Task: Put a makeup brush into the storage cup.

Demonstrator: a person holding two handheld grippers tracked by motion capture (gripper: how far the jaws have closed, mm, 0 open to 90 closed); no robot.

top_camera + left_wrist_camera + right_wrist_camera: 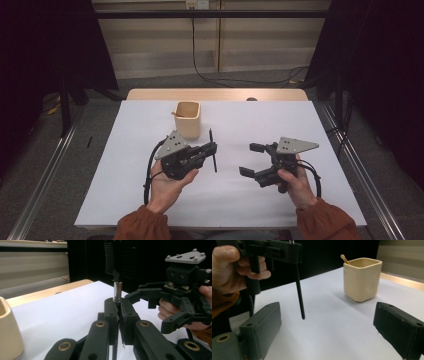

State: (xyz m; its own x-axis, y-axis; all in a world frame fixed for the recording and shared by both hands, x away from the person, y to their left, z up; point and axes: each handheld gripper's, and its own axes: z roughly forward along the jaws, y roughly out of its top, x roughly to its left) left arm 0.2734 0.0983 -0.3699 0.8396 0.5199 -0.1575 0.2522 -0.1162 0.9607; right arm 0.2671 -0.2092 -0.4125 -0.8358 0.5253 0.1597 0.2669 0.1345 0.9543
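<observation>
Black pen (213,150) clamped upright in your left gripper (212,148), just beside the cream cup (188,120), your right gripper (251,159) spread wide, holding nothing, white table (280,125) beneath.

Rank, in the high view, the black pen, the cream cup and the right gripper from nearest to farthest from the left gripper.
1. black pen: clamped in the left gripper jaws.
2. cream cup: just behind, toward the table's far edge.
3. right gripper: across to the right, jaws open.

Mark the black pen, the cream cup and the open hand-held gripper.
black pen (299,297), right gripper view, on its lower shaft.
cream cup (189,123), high view, on its front wall.
right hand-held gripper (252,159), high view, midway between its spread jaw tips.
</observation>
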